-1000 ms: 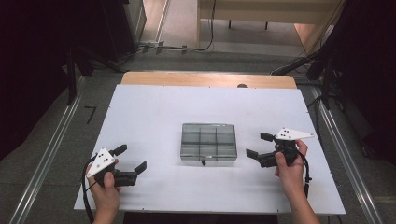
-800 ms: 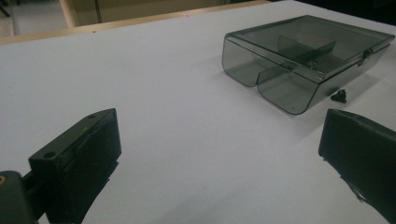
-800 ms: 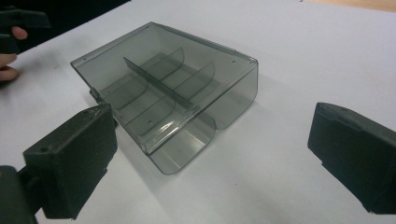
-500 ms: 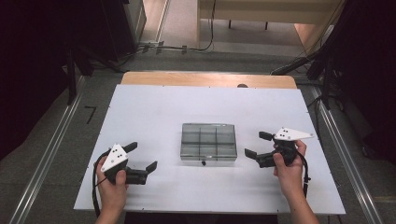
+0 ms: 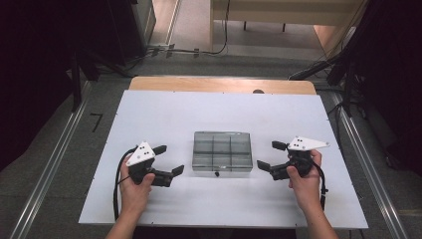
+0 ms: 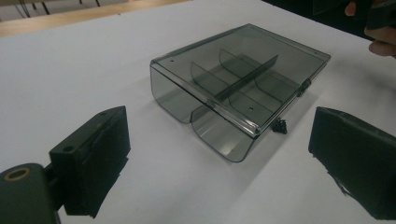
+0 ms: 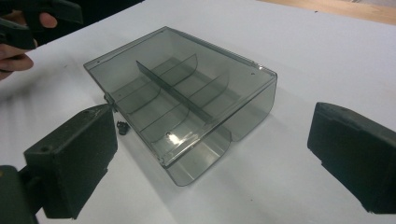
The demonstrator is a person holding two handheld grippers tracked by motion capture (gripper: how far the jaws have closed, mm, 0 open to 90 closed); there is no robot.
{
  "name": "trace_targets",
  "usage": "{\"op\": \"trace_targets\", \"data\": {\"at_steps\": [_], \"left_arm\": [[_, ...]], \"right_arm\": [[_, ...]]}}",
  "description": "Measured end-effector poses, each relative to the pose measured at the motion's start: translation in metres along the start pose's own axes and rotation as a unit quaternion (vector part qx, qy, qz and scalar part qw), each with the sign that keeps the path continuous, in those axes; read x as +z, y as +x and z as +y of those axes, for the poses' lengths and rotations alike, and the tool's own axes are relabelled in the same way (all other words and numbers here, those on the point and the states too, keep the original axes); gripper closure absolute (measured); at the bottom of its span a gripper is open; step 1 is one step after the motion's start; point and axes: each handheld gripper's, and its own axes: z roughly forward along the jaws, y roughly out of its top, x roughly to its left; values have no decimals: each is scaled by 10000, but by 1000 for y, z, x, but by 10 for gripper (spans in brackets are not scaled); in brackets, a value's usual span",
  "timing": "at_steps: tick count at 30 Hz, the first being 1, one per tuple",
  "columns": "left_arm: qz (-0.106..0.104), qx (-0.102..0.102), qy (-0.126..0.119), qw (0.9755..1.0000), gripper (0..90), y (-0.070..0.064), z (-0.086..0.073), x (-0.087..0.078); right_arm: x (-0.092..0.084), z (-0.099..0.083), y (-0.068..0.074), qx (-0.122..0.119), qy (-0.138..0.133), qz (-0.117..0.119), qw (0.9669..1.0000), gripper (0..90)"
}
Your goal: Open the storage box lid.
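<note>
A smoky transparent box (image 5: 222,151) with a closed lid and inner dividers lies at the middle of the white table (image 5: 209,112). A small black piece (image 5: 217,174) rests just off its near edge. My left gripper (image 5: 169,159) hovers left of the box, pointing at it; its jaws have just been closing slightly, and they stand open with nothing between them. In the left gripper view the box (image 6: 238,88) lies a little ahead of the jaws. My right gripper (image 5: 269,155) is open to the right of the box (image 7: 182,102), apart from it.
A wooden strip (image 5: 221,84) borders the table's far edge. Metal rails (image 5: 47,174) run along both sides, with cables (image 5: 174,50) on the floor beyond. Bare white surface surrounds the box. The small black piece (image 7: 122,127) lies near my right gripper's left jaw.
My left hand has moved right toward the box and risen slightly. The right hand has stayed almost where it was.
</note>
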Motion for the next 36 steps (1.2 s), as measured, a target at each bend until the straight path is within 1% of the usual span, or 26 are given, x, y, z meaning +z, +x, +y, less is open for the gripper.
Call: {"op": "trace_targets", "data": {"at_steps": [1,2,4,5,7,8,9,10,11,12,13,14,16,17,18,19,21,23,25,27,28,29,30,31,34,36], "left_arm": [[-29,-25,-7,10000,70,1,1,2],[-29,-25,-7,10000,103,1,1,2],[27,-60,-22,10000,148,1,5,6],[93,-97,-26,9999,169,3,8,10],[94,-101,-28,9999,227,3,10,11],[61,-133,-34,9999,276,5,12,12],[-67,-211,-32,9997,326,7,14,14],[-67,-211,-32,9997,366,7,14,14],[-129,-203,-48,9997,409,7,14,15],[-245,-220,-38,9995,451,8,12,16],[-275,-213,0,9994,492,8,11,18],[-291,-234,63,9993,520,8,9,19],[-287,-240,107,9992,566,8,7,20],[-252,-281,143,9992,592,8,3,22],[-252,-281,143,9992,627,8,3,22],[-216,-291,207,9991,654,8,0,24],[-171,-282,293,9990,700,8,-3,26],[-148,-270,358,9989,746,7,-6,27],[-211,-314,439,9983,792,7,-8,28],[-314,-281,525,9977,838,7,-8,29],[-363,-281,544,9975,851,6,-9,29],[-416,-265,585,9971,883,6,-9,30],[-430,-282,603,9969,900,5,-9,31],[-451,-260,666,9964,900,5,-9,32],[-520,-286,769,9953,900,4,-11,36],[-546,-289,832,9946,900,3,-12,39]], "right_arm": [[1,0,0,-10,8,7,10000,1],[1,0,0,-10,8,7,10000,1],[2,0,1,-15,40,31,10000,19],[2,0,1,-19,32,54,10000,32],[2,0,1,-34,52,114,9999,39],[2,0,1,-56,62,145,9999,48],[2,0,1,-75,59,166,9998,49],[2,-1,1,-75,59,182,9998,59],[2,-1,1,-79,55,204,9997,111],[1,-1,0,-60,32,245,9997,168],[1,-2,-1,-45,8,318,9995,189],[1,-2,-2,-31,8,346,9994,212],[2,-2,-2,-60,58,359,9993,250],[2,-3,-2,-59,103,357,9993,285],[4,-3,-3,-68,150,328,9993,333],[5,-3,-2,-50,211,309,9993,360],[8,-4,-2,-45,291,274,9992,439],[11,-5,-2,-83,410,200,9989,497],[13,-6,-2,-63,522,178,9985,557],[15,-8,-3,-60,614,216,9979,658],[16,-9,-3,-78,667,203,9975,698],[17,-10,-3,-111,720,197,9971,720],[18,-10,-3,-127,751,230,9968,747],[18,-11,-3,-146,757,280,9966,776],[19,-12,-2,-189,874,367,9953,850],[21,-13,-1,-248,978,381,9942,877]]}}
